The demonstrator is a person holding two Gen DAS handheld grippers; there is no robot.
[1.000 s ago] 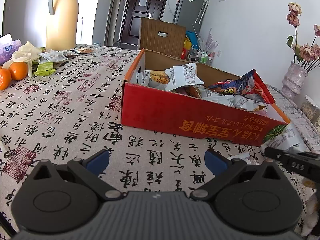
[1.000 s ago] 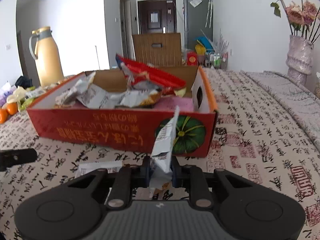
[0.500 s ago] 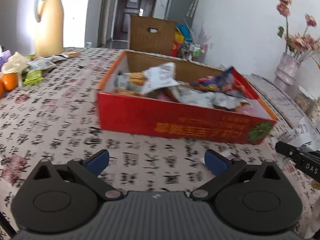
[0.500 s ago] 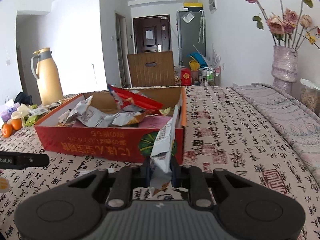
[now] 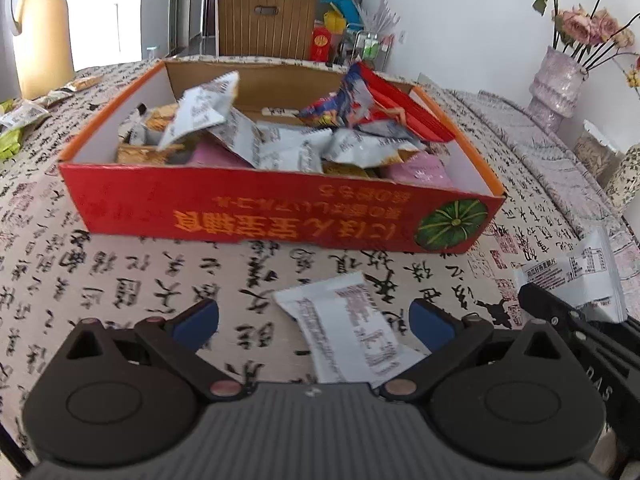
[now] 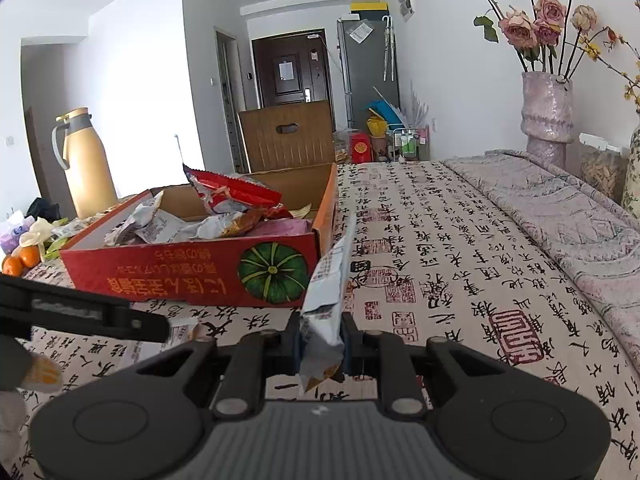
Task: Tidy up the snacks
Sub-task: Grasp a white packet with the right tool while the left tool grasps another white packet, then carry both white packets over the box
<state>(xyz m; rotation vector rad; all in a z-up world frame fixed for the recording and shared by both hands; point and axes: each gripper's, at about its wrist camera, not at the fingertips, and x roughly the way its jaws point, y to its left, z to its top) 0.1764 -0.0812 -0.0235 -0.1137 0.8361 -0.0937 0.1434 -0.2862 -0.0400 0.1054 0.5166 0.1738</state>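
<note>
Between the spread fingers of the left hand-held gripper (image 5: 314, 316), white snack packet (image 5: 348, 332) flat on surface (image 5: 120, 280), near side of red box (image 5: 256, 216). Right hand-held gripper (image 6: 322, 338) clamped on upright grey packet (image 6: 326, 292).

A home dining room, shown by a clothed table (image 6: 460, 248), vase of roses (image 6: 546, 108), thermos (image 6: 86, 164), fridge (image 6: 366, 72) at twelve o'clock, front door (image 6: 290, 70)
</note>
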